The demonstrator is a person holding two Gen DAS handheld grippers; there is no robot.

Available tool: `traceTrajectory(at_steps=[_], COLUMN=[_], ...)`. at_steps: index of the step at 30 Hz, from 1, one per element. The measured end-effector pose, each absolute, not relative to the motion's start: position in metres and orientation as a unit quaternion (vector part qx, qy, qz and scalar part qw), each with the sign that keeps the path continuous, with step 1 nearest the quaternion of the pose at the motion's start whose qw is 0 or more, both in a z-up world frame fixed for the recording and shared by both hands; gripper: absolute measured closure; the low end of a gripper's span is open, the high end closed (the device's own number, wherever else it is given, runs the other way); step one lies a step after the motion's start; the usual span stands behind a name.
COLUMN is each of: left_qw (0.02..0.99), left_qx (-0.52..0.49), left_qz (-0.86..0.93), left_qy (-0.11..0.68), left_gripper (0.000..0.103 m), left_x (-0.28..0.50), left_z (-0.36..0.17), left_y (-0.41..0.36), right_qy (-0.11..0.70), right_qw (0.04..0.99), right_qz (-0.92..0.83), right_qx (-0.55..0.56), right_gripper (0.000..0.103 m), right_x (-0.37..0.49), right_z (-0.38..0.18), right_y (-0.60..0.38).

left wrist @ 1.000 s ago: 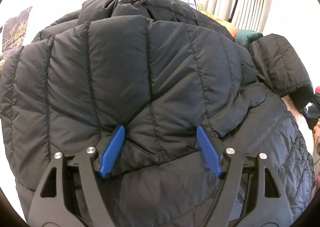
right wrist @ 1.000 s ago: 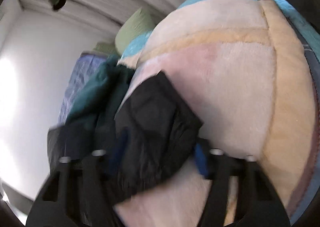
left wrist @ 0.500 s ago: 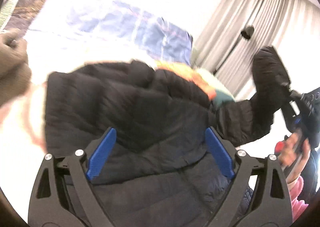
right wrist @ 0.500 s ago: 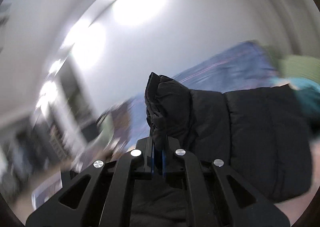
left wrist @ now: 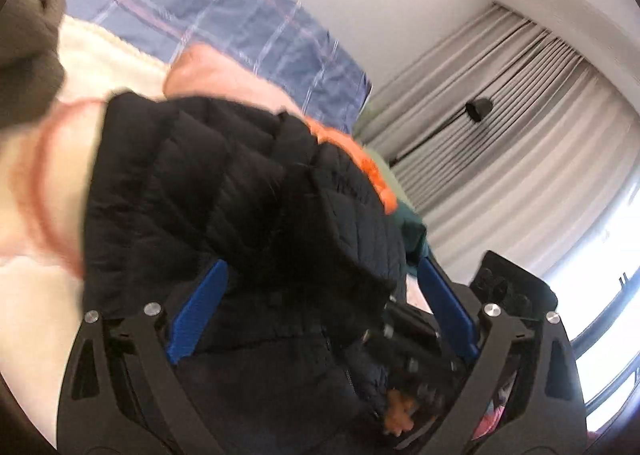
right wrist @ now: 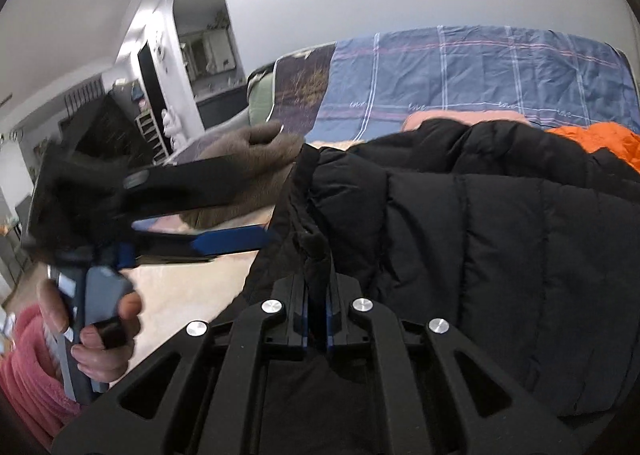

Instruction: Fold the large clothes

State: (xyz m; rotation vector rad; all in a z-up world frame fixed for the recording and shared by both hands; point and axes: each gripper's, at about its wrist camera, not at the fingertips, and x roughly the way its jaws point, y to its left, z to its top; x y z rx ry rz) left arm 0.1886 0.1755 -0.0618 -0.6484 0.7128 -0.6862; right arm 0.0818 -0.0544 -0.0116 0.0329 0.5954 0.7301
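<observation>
Hard to read from the left wrist: blurred all over, with the lower edge of the black jacket cut off behind the frame of the left hand-held gripper. Shows two blue pads wide apart, the jaws opening, jacket bulk between them but gripped by neither. Cannot tell what the dark smeared hardware low on the right is.

From the right wrist, counts one jacket, spread over the bed and drooping toward the lens, cropped at the right and at the bottom. Finds the right hand-held gripper nearly closed, pinching a thin dark fold at the jacket's edge, jaws easing open by a hair.

Counts two hand-held grippers, one bare hand wrapped round the grip of the left one, and one pink fluffy sleeve clipped by the picture's edge. Adds one orange garment behind the jacket, half hidden, and one brown furry thing partly covered by a finger of the left tool; impossible to say what.

Underneath, a bed with a blue checked cover and a cream fleece blanket. Around it, white walls, grey pleated curtains with one black lamp in front, a bright window at the right, and an arched doorway with blurred shelves nearby.
</observation>
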Motion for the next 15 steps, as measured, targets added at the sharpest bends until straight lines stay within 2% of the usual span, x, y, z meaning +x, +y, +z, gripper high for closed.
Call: traceTrajectory(at_steps=[1, 2, 3, 4, 5, 6, 10, 15], left_qw=[0.829, 0.831, 0.838, 0.842, 0.845, 0.847, 0.882, 0.913], left_qx=[-0.301, -0.291, -0.272, -0.255, -0.236, -0.238, -0.228, -0.183], left_qz=[-0.326, -0.325, -0.318, -0.316, -0.304, -0.298, -0.282, -0.201], left_qy=[0.34, 0.345, 0.35, 0.355, 0.372, 0.371, 0.302, 0.303], left_gripper=[0.006, 0.013, 0.026, 0.068, 0.097, 0.095, 0.096, 0.092], left_x=[0.192, 0.195, 0.2, 0.205, 0.211, 0.216, 0.205, 0.206], left_z=[-0.063, -0.064, -0.065, -0.065, -0.065, -0.063, -0.033, -0.044], left_y=[0.168, 0.159, 0.148, 0.14, 0.132, 0.136, 0.159, 0.197], right_qy=[0.288, 0.29, 0.295, 0.301, 0.304, 0.305, 0.274, 0.255], right_qw=[0.891, 0.89, 0.887, 0.884, 0.883, 0.884, 0.895, 0.939], right_qz=[0.351, 0.352, 0.355, 0.358, 0.358, 0.355, 0.351, 0.229], right_qx=[0.01, 0.001, -0.006, -0.011, -0.015, -0.02, -0.024, 0.0], right_gripper=[0.095, 0.094, 0.087, 0.08, 0.061, 0.054, 0.054, 0.054], right_x=[0.083, 0.083, 0.083, 0.08, 0.079, 0.075, 0.05, 0.067], right_z=[-0.016, -0.018, -0.021, -0.025, -0.027, -0.027, -0.01, -0.002], right_y=[-0.059, -0.056, -0.053, -0.053, -0.053, -0.056, -0.091, -0.173])
